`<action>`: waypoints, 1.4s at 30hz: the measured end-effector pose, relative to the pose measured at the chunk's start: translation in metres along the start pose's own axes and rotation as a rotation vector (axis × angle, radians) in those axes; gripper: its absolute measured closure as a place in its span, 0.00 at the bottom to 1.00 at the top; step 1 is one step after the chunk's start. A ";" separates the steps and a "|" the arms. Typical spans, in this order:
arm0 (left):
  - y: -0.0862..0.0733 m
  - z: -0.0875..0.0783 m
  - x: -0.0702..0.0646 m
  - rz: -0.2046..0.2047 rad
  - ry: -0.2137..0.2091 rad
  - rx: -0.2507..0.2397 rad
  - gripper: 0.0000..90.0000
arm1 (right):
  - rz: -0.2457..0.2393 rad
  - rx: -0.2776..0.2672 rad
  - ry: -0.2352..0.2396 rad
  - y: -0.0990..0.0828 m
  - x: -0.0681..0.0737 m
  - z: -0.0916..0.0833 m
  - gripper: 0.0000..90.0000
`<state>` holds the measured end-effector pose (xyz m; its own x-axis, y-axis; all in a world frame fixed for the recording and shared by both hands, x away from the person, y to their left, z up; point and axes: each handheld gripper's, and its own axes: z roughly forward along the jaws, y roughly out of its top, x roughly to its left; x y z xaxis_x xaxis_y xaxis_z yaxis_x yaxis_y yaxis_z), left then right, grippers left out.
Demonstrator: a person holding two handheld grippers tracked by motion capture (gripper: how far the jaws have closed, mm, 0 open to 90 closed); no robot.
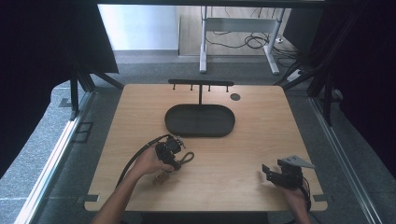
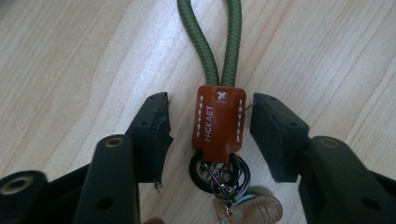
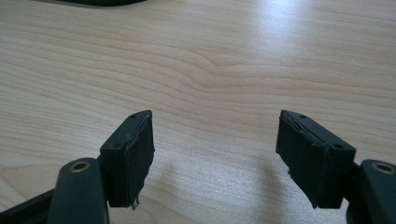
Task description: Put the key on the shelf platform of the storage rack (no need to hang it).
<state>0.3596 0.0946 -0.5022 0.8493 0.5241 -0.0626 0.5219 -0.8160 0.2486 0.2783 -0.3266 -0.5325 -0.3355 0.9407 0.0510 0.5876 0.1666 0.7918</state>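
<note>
The keychain (image 2: 218,116) lies flat on the table (image 1: 261,140), at about seven o'clock from the black tray (image 1: 200,120). Its brown leather tab is straddled by the spread, not yet touching jaws of the left gripper (image 2: 210,126). They should be closed squarely on the tab, clear of the rings at six o'clock. The right gripper (image 3: 215,154) is held open and empty.

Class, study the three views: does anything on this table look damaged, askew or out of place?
Little stands out. The keychain lies flat on the table between the open pads of the left gripper, untouched, away from the hook stand and its tray. One left pad looks frayed at its edge. The right gripper is open over bare wood.
</note>
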 end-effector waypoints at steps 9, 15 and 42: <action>-0.002 0.000 0.002 0.002 -0.006 0.001 0.70 | -0.002 0.001 -0.002 0.000 0.000 0.000 0.31; -0.002 -0.001 0.001 0.013 -0.007 0.005 0.74 | 0.002 -0.001 -0.007 0.000 -0.002 0.000 0.31; 0.008 -0.078 0.003 0.044 -0.026 -0.164 0.74 | 0.001 -0.002 -0.014 -0.002 -0.003 0.001 0.31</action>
<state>0.3598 0.1085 -0.4247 0.8739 0.4807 -0.0722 0.4661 -0.7863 0.4057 0.2789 -0.3298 -0.5351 -0.3248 0.9448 0.0432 0.5863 0.1653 0.7930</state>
